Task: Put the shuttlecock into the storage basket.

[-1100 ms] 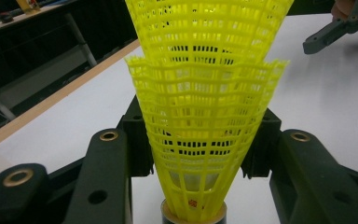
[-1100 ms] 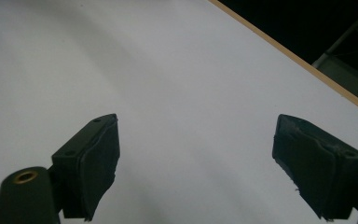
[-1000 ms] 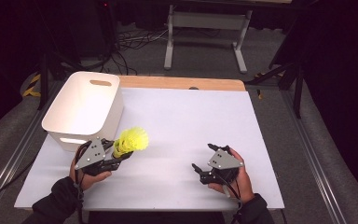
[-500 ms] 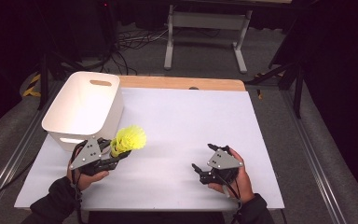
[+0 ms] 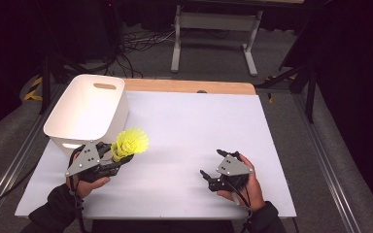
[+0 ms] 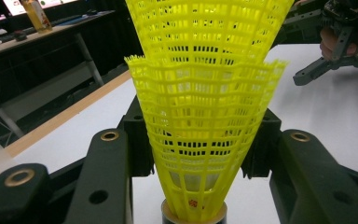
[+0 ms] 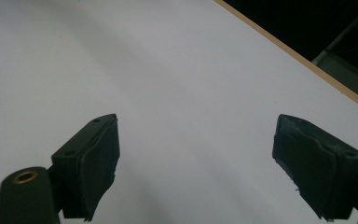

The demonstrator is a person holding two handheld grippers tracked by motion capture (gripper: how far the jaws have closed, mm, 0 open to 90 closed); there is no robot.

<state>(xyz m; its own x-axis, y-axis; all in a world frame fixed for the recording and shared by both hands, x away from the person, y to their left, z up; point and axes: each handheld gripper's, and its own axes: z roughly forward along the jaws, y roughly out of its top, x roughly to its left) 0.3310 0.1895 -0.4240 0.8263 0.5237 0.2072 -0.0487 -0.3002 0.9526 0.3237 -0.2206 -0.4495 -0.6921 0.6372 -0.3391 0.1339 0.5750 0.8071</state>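
Observation:
Two nested yellow plastic shuttlecocks point(image 5: 132, 142) stick out of my left gripper point(image 5: 121, 158), just in front of the white bin point(image 5: 58, 116). In the left gripper view the mesh skirts point(image 6: 200, 116) rise between the two black jaws, which press on them from both sides, and the cork base sits at the bottom edge. My right gripper point(image 5: 210, 164) rests low over the white table at the front right. Its jaws stand wide apart with only bare table between the pads point(image 7: 98, 158).
The white bin stands at the table's left, its inside showing nothing. The white tabletop point(image 5: 194, 121) has a wooden strip point(image 5: 189, 86) along the far edge. The right gripper point(image 6: 335, 46) shows far off in the left gripper view. A metal stand and cables lie on the floor beyond.
My left gripper has shifted slightly left and toward the bin with the shuttlecocks still in it. The right gripper has stayed where it was.

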